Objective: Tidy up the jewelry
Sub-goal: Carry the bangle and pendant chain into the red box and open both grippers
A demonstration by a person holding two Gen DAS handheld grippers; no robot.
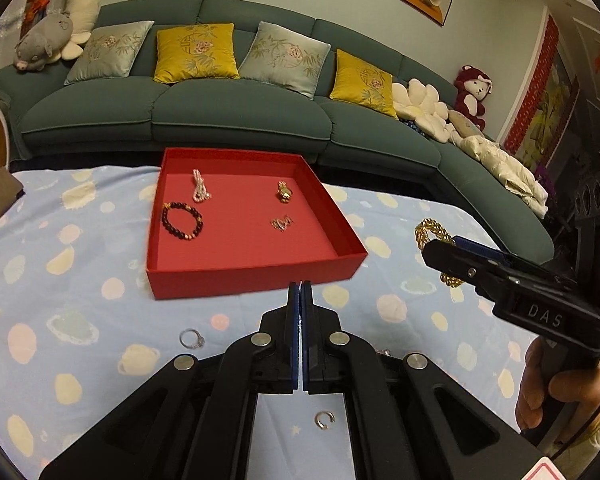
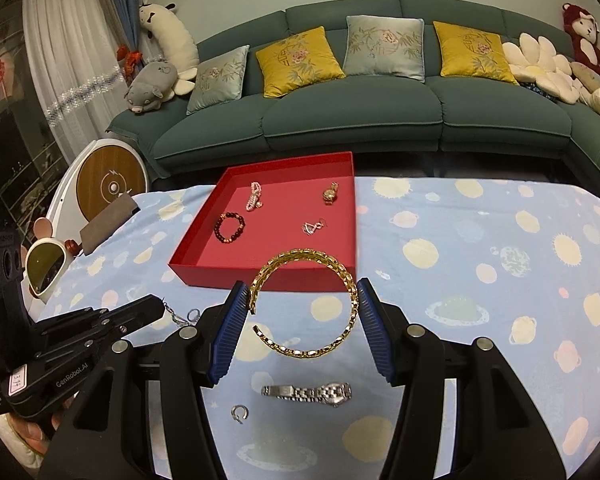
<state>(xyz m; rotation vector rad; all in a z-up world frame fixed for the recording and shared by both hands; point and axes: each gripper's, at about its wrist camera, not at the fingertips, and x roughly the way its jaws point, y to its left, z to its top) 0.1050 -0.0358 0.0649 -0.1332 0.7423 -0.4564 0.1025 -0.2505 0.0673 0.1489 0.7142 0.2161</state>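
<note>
A red tray (image 1: 256, 280) stands on the spotted blue cloth. It holds a pearl bracelet (image 1: 199, 190), a dark bead bracelet (image 1: 182, 220), a gold watch (image 1: 284, 192) and a silver piece (image 1: 282, 223). My right gripper (image 2: 302, 284) is shut on a gold bangle (image 2: 300, 257), lifted in front of the tray (image 2: 204, 270). My left gripper (image 1: 300, 285) is shut. In the right wrist view a thin silver piece (image 2: 173, 315) hangs at the left gripper's (image 2: 162, 305) tips. On the cloth lie a ring (image 1: 192, 338), a small hoop (image 1: 325, 420) and a silver watch (image 2: 306, 394).
A green sofa (image 1: 236, 112) with cushions runs behind the table. Sunglasses (image 2: 46, 268) and a brown cloth (image 2: 108, 220) lie at the table's left edge, beside a round white-and-wood device (image 2: 112, 184). A person's hand (image 1: 556, 392) grips the right gripper's handle.
</note>
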